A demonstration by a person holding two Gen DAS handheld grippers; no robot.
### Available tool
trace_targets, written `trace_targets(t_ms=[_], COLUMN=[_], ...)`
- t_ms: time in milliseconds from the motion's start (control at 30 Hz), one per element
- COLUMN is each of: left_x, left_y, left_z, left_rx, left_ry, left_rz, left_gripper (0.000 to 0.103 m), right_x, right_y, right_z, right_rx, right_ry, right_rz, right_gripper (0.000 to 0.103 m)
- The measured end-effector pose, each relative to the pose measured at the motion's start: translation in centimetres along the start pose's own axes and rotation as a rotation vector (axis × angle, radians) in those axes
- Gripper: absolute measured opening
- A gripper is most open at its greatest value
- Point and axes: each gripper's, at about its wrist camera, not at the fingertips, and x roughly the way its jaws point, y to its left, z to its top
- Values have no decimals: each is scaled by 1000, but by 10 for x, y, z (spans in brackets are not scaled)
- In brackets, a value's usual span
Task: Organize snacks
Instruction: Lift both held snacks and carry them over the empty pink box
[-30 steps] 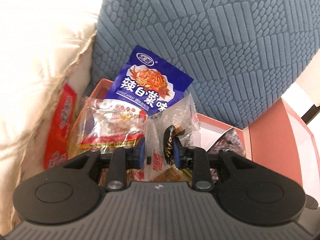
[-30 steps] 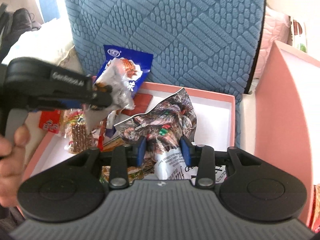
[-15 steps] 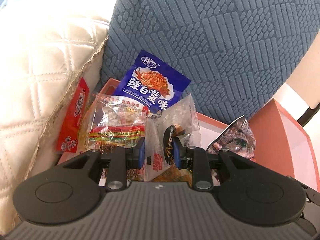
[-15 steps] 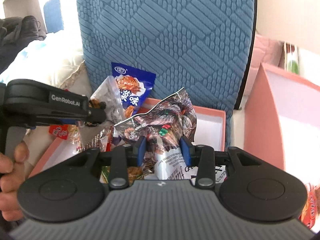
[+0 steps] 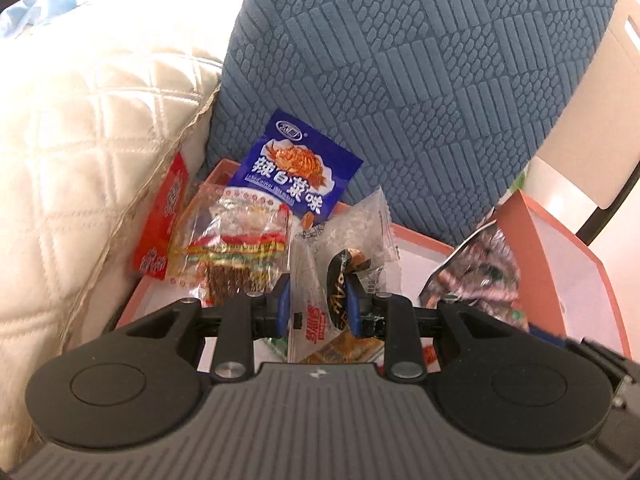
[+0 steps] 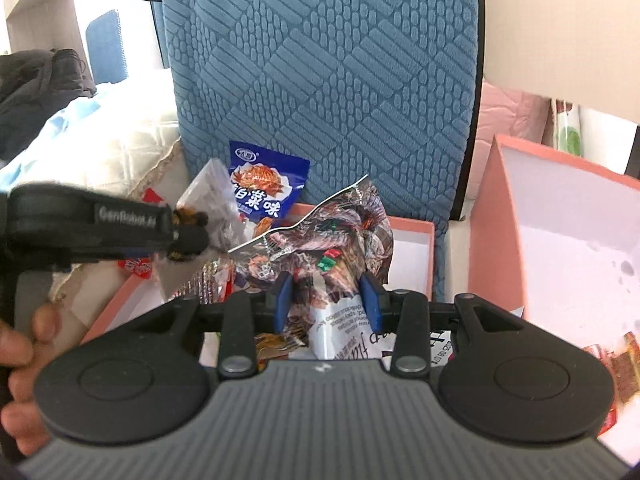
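Both grippers have risen, jaws clamping snack packets; left gripper (image 6: 188,236) housing reads, blurrily, "GenRobot".

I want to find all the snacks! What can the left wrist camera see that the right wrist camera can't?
Only the left wrist view shows the clear packet with rainbow stripes in full.

Only the right wrist view shows a hand on the left gripper and the second pink box.

Both show the blue packet, the clear packet the left gripper holds, the dark crinkly packet in the right gripper, and the blue cushion.
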Motion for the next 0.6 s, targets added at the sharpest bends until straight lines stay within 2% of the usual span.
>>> trace_targets(t_ms=[600], left_x=[-62], left_y=[-15], left_z=[10], left_rx=[25], left_ry=[-30], left_rz=[-24], left_gripper=[32], right_x=[-56], right_y=[-16], right_z=[21], right_rx=[-11], right_ry=[-44], right_rz=[2], right_gripper=[40])
